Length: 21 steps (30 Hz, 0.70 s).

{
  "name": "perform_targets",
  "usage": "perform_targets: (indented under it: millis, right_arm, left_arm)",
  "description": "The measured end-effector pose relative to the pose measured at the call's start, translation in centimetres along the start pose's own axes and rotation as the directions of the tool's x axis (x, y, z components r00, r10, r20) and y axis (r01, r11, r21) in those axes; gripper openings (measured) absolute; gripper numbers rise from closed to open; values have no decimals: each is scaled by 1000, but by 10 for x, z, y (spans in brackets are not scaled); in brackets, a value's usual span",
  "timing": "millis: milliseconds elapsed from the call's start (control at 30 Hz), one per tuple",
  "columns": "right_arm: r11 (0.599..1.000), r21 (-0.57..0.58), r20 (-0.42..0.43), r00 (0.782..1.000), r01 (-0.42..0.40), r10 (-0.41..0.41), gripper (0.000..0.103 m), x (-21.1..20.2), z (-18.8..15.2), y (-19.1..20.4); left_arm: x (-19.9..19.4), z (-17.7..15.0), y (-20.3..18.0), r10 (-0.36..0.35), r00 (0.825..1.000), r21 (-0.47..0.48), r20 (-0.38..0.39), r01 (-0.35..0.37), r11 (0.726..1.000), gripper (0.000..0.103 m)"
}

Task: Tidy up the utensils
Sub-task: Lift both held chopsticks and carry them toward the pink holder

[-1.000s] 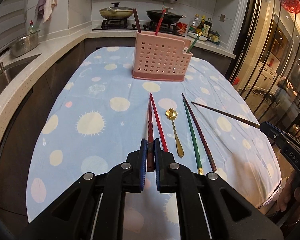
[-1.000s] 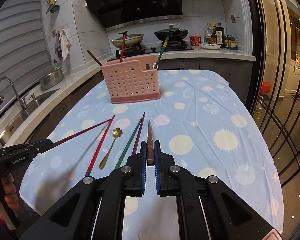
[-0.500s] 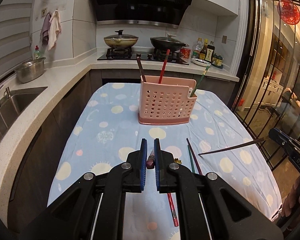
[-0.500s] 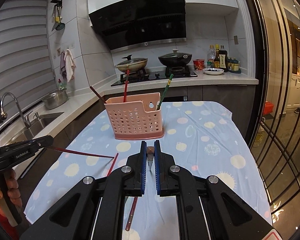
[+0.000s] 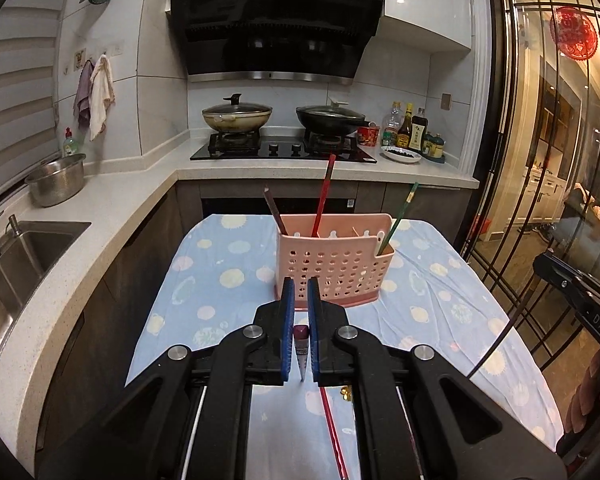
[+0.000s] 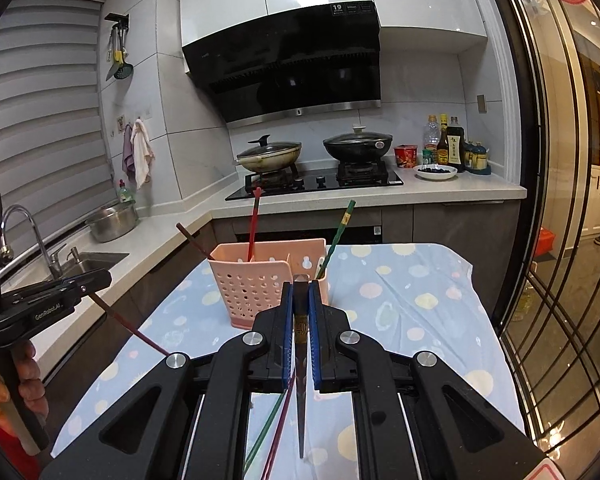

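Observation:
My left gripper (image 5: 300, 296) is shut on a maroon chopstick (image 5: 301, 334), which hangs tip-down above the cloth. My right gripper (image 6: 300, 292) is shut on a dark brown chopstick (image 6: 300, 328) with a gold band, also tip-down. Ahead of both stands the pink perforated holder (image 5: 334, 268), with a brown, a red and a green chopstick upright in it. Each gripper shows in the other's view: the left gripper (image 6: 98, 279) with its maroon chopstick (image 6: 128, 326), the right gripper (image 5: 552, 268) at the right edge. A red chopstick (image 5: 332, 428) lies on the cloth below.
The table has a blue dotted cloth (image 5: 220, 276). A green chopstick (image 6: 268, 432) and a maroon chopstick (image 6: 278, 436) lie on it. A counter with a sink (image 5: 28, 248) runs along the left; a stove with two pans (image 5: 284, 116) is behind; a glass door (image 5: 540, 200) is at the right.
Both grippers have risen and tilted up, lifting their chopsticks off the cloth. The chopsticks now hang tip-down, and the holder appears closer.

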State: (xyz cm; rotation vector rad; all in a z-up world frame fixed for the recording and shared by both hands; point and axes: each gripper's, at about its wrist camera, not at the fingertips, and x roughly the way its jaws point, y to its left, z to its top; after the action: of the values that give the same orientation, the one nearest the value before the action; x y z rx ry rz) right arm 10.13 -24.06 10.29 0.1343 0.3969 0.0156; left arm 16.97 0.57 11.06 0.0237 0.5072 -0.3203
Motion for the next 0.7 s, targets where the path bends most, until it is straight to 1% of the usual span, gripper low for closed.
perform_targets:
  millis: [33, 67, 267, 333, 400, 467, 533, 633, 700]
  right_arm:
    - [1000, -2, 5, 1000, -2, 2, 7, 2, 5, 0]
    - [1000, -4, 11, 1000, -3, 3, 7, 4, 9, 1]
    - [1000, -11, 48, 999, -17, 18, 7, 17, 39, 6]
    - [1000, -11, 55, 998, -19, 20, 7, 21, 46, 8]
    - [1000, -11, 53, 998, -22, 23, 7, 24, 47, 11]
    - [1000, -14, 40, 999, -26, 26, 7, 26, 41, 13]
    - [999, -15, 21, 999, -29, 29, 7, 25, 31, 14]
    - [999, -9, -5, 999, -37, 37, 7, 19, 12, 15]
    - [1000, -10, -9, 1000, -28, 28, 7, 11, 1, 16]
  left_arm:
    - [0, 5, -1, -1, 1000, 4, 10, 1, 1000, 2]
    - [-1, 9, -1, -2, 1000, 7, 18, 2, 1000, 2]
    - [-8, 40, -5, -11, 997, 22, 81, 10, 1000, 2]
    - [-7, 47, -5, -5, 996, 28, 90, 3, 1000, 2]
    - [-5, 47, -3, -2, 996, 28, 85, 0, 1000, 2]
    - [-3, 39, 1, 1, 998, 26, 68, -3, 1000, 2]
    - [1, 26, 8, 3, 999, 18, 33, -4, 1000, 3]
    - [7, -6, 23, 4, 999, -6, -39, -4, 1000, 3]
    - [10, -33, 33, 7, 995, -26, -102, -10, 1000, 3]
